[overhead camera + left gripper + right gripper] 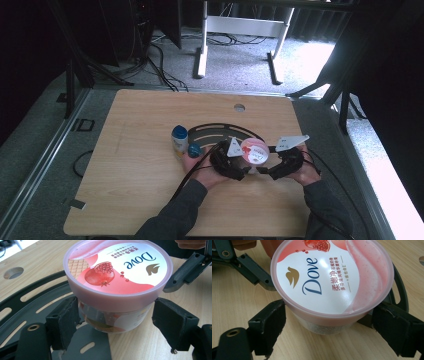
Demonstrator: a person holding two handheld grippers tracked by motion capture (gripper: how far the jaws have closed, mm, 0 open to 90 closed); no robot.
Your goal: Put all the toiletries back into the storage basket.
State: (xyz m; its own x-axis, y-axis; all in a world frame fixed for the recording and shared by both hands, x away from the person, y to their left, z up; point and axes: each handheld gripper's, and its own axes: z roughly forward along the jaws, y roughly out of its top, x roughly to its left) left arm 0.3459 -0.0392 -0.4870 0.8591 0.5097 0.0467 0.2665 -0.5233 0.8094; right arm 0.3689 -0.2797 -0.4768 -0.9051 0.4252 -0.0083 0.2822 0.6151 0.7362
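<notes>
Between my two grippers, near the front middle of the surface (150, 200), stands the Dove tub (254, 150) with its pink lid (117, 272), upright, partly on the black slotted plate (220, 131) and partly on bare wood. The left gripper (243, 172) comes at it from the left and the right gripper (264, 171) from the right, so they face each other across it. In the left gripper view the jaws are spread, one on each side of the clear body under the lid rim; the left pad looks to be touching or almost touching, the right pad stands apart. In the right gripper view the jaws are also spread around the body, with small gaps. Both hands are equally near; I judge the tub is centred for either grip. A blue-capped bottle (179, 139) and a small blue cap (194, 149) stand just to the left.
</notes>
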